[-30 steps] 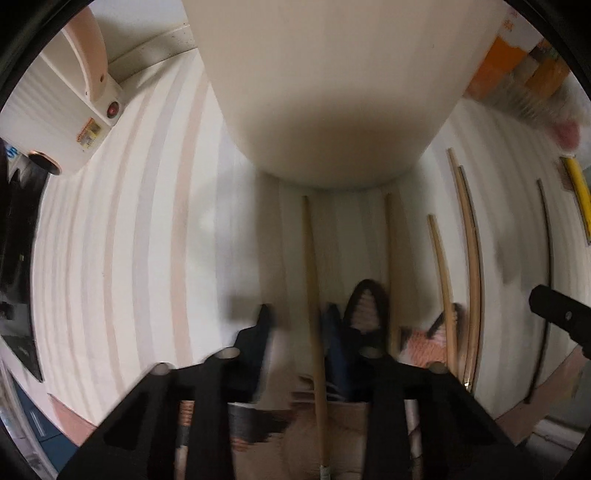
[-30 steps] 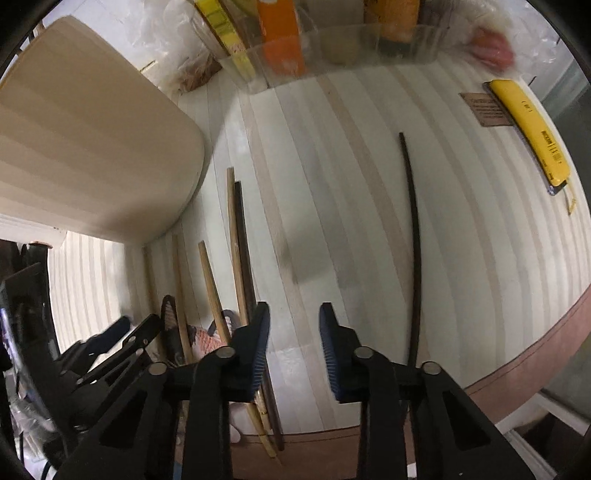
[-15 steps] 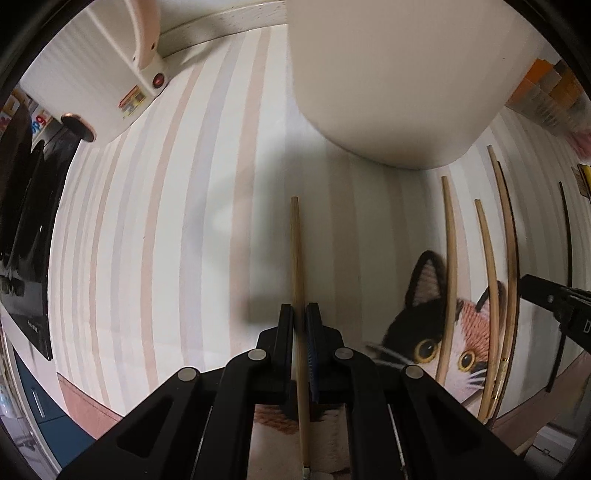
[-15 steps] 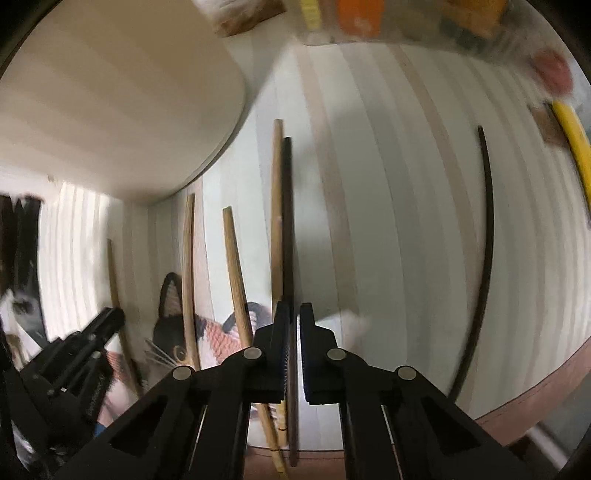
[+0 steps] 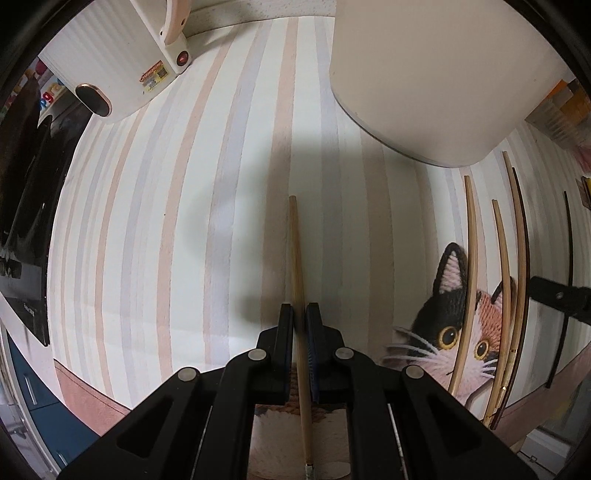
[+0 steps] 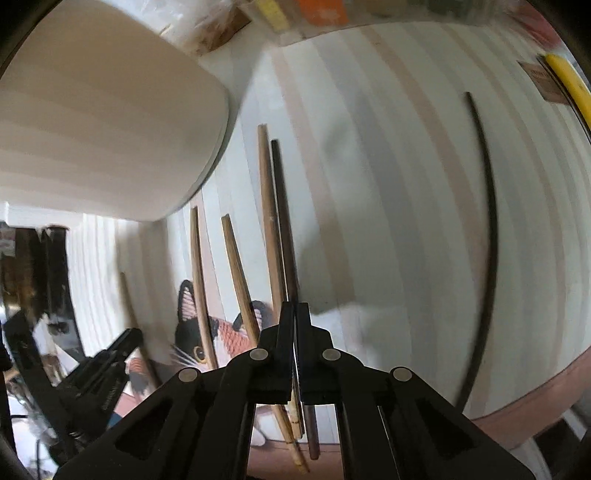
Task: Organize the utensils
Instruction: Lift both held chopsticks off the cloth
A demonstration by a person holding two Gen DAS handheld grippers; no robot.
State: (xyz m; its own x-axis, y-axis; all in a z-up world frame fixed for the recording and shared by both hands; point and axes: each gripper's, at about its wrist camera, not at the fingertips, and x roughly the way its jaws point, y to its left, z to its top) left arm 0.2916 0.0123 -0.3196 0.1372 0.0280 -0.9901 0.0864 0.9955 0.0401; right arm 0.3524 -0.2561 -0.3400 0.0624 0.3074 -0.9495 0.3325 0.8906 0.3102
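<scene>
Several chopsticks lie on a striped tablecloth [image 5: 184, 221] with a cat picture [image 5: 454, 314]. My left gripper [image 5: 299, 314] is shut on a light bamboo chopstick [image 5: 295, 251] that points toward a big cream holder [image 5: 436, 74]. My right gripper [image 6: 294, 314] is shut on a dark brown chopstick [image 6: 282, 206], which lies beside a lighter one [image 6: 266, 199]. Two more bamboo chopsticks [image 6: 197, 266] lie to its left and a single black chopstick [image 6: 487, 229] to the right. The cream holder [image 6: 103, 122] stands at the upper left in the right wrist view.
A white appliance with a red button [image 5: 122, 62] stands at the back left. Packets and a clear container [image 6: 332, 14] line the back; a yellow item [image 6: 569, 81] lies at the far right. The table edge [image 6: 517, 398] runs close in front.
Both grippers have closed from open: the left onto the bamboo chopstick, the right onto the dark chopstick. The left gripper has drawn back from the holder; the right has shifted left over the chopstick pair.
</scene>
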